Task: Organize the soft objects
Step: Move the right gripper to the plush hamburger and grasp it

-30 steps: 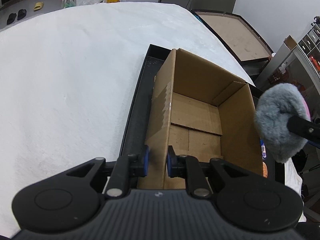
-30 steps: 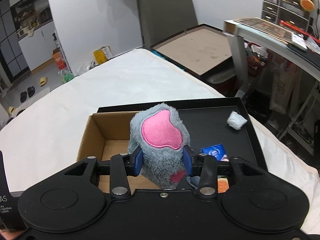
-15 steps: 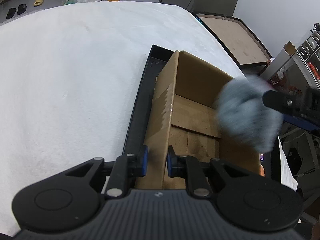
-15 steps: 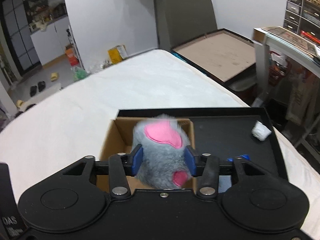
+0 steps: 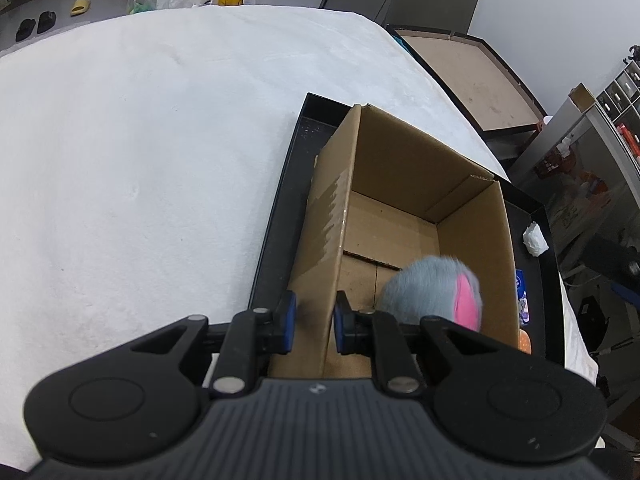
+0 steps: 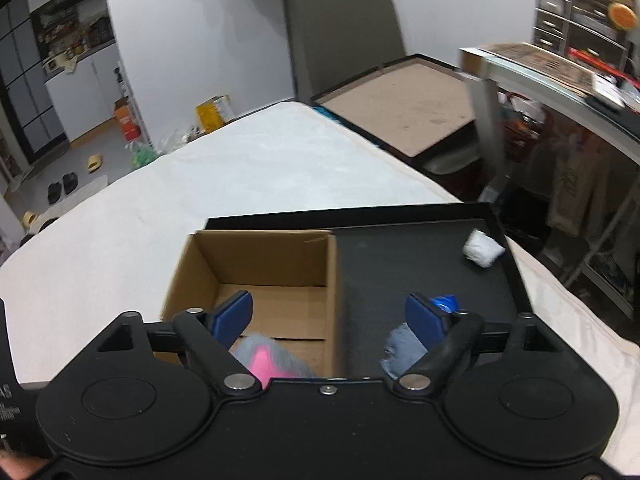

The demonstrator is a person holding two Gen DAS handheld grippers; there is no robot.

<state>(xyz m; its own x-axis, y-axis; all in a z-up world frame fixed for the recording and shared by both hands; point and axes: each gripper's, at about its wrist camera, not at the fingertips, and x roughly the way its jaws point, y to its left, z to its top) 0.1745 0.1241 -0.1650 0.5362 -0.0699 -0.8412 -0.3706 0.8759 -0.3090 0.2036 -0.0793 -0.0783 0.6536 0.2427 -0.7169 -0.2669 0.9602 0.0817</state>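
Observation:
An open cardboard box [image 5: 404, 168] stands in a black tray [image 5: 280, 216] on the white table. My left gripper [image 5: 314, 316] is shut on the box's near left wall. A grey plush toy [image 5: 430, 294] with a pink patch lies inside the box at its near end. It also shows in the right wrist view [image 6: 266, 356], just below my right gripper [image 6: 330, 316], which is open and empty above the box's right wall [image 6: 332, 280].
The tray's right half [image 6: 400, 264] holds a white crumpled wad [image 6: 482, 248], a blue packet [image 6: 446, 303], a grey cloth scrap [image 6: 402, 350] and an orange item [image 5: 525, 340]. A side table [image 6: 400, 104] and shelves [image 6: 580, 20] stand beyond.
My right gripper carried the plush toy over the box, opened and let it go. The toy now lies inside the box. My left gripper kept its hold on the box wall.

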